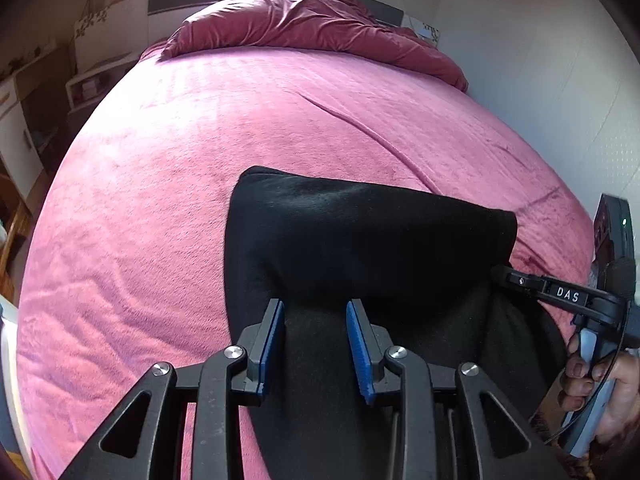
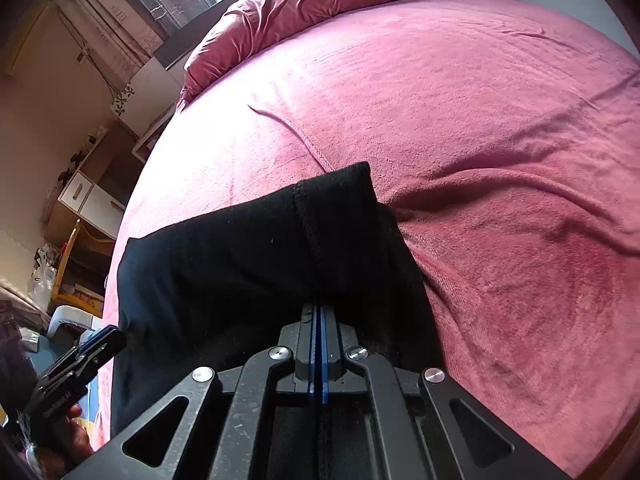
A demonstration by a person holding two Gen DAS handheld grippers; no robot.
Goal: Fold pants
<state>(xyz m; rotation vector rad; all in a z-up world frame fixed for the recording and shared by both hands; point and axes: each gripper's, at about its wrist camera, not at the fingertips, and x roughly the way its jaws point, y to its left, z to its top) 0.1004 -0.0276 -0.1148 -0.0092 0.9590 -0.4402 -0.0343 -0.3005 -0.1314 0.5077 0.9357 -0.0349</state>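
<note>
Meanwhile, the left gripper [image 1: 316,344] hovers with its jaws spread apart over the black pants [image 1: 360,240], lower centre on the pink bed [image 1: 200,140]; the right gripper [image 2: 319,344] is clamped onto the pants' edge.
</note>
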